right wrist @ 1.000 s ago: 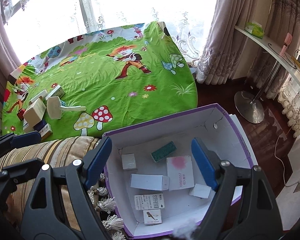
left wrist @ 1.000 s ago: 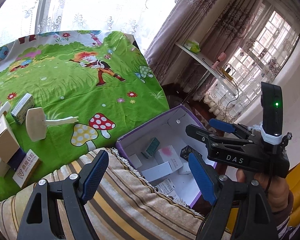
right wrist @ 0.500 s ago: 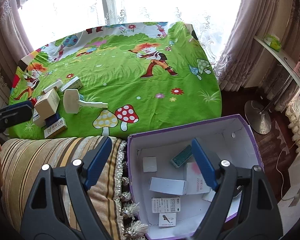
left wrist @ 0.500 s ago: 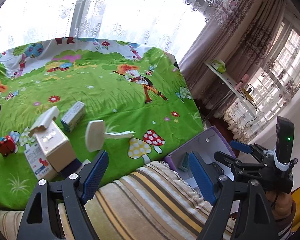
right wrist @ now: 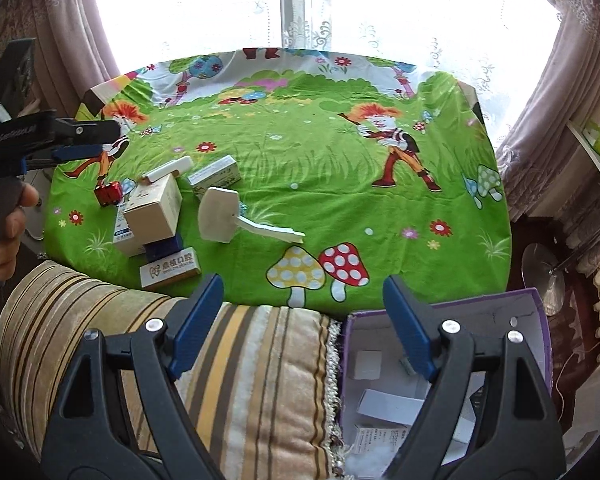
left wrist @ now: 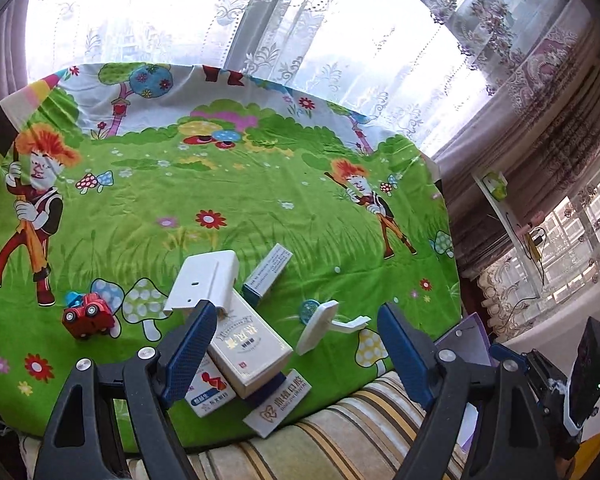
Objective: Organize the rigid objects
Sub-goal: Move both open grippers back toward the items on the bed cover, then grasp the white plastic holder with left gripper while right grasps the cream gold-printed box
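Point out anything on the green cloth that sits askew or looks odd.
The boxes are heaped: the cream box lies tilted across flatter cartons instead of flat on the green cloth. The white paddle-shaped piece stands on edge.

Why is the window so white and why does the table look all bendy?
In the left wrist view the window is blown out by daylight, so nothing shows past the lace curtain; the fisheye lens bows the green tablecloth into a dome and darkens the corners. In the right wrist view, same white glare and curving, yet the toy car and boxes stay sharp.
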Demonstrator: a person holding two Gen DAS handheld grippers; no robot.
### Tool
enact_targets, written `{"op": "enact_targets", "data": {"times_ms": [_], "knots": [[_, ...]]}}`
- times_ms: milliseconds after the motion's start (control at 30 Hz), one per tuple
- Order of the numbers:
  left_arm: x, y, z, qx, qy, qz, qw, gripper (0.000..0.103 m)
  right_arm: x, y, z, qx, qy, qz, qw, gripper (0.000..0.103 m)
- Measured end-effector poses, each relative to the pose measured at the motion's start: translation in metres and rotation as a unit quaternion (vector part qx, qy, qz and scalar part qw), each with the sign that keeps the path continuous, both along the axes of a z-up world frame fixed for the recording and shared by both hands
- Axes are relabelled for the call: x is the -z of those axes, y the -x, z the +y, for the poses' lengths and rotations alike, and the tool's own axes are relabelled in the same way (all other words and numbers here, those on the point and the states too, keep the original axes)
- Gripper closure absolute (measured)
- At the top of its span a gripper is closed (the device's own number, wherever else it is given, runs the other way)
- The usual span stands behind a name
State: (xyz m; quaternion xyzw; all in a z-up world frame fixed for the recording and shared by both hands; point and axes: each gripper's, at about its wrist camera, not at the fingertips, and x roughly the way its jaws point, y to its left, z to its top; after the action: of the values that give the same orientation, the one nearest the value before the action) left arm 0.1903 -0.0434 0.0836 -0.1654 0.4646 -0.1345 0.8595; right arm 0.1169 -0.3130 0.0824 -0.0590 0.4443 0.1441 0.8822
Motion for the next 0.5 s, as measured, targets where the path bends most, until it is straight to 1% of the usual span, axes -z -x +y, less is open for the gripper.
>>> {"op": "enact_targets", "data": {"times_ms": [167,233,333,500], "knots": [[0.027,-0.030,0.018,-0.020,-0.014,0.040,0.9989,0.018,0.001,-0.010,0.034,-0.040,0.007,0.001,0.999,0.019],[0.038,-0.040,0.026,-0.026,-0.009,0.055,0.9981,0.018,0.002,-0.015,0.046,-0.055,0.007,0.004,0.998,0.019],[0.057,-0.056,0.037,-0.033,0.011,0.087,0.9956,0.018,0.003,-0.023,0.063,-0.073,-0.001,0.012,0.997,0.019],[0.081,-0.078,0.043,-0.030,0.005,0.117,0.9926,0.018,0.011,-0.032,0.093,-0.109,-0.017,0.029,0.993,0.019]]}}
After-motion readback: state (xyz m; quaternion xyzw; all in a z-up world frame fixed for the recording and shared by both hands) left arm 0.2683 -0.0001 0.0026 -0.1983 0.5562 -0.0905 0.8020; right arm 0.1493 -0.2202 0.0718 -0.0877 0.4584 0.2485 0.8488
